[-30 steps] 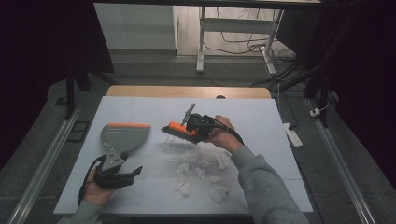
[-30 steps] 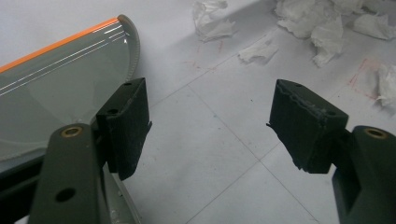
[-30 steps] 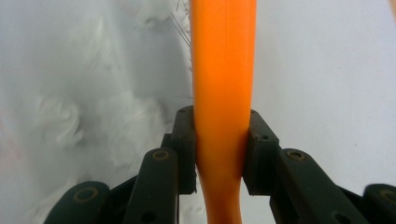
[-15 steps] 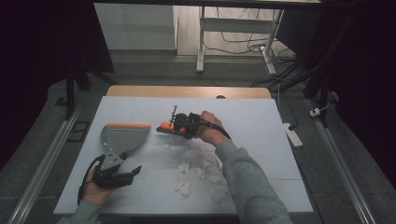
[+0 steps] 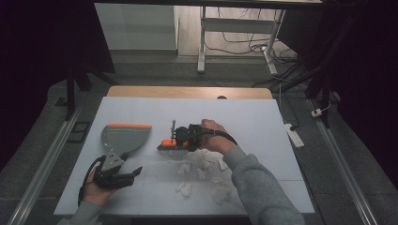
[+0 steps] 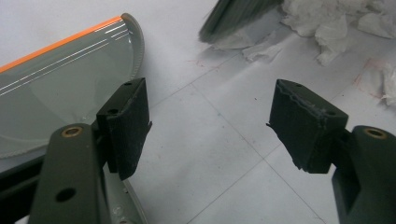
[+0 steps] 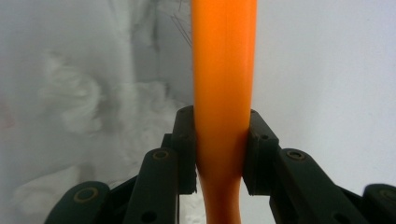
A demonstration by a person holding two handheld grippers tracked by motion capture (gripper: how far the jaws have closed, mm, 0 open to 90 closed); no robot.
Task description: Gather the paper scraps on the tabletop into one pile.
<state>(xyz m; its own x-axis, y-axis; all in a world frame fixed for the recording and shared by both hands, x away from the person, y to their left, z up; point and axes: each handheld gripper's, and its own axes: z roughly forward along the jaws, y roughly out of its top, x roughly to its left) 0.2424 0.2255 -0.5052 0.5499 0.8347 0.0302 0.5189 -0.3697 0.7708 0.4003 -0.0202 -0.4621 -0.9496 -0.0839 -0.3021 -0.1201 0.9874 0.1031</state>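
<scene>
Moving my right gripper down toward the paper scraps since earlier, clenching the orange brush handle. Leftmost, my left gripper is sitting released at the near edge, just beside the grey dustpan on the table.

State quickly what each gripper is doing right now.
Left gripper: open, holding nothing.
Right gripper: closed on the orange brush handle.

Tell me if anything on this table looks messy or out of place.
Yes: crumpled white paper scraps lie scattered loose across the table, right of the dustpan. The right gripper holds an orange-handled brush at the pile's edge; the dustpan looks empty.
</scene>
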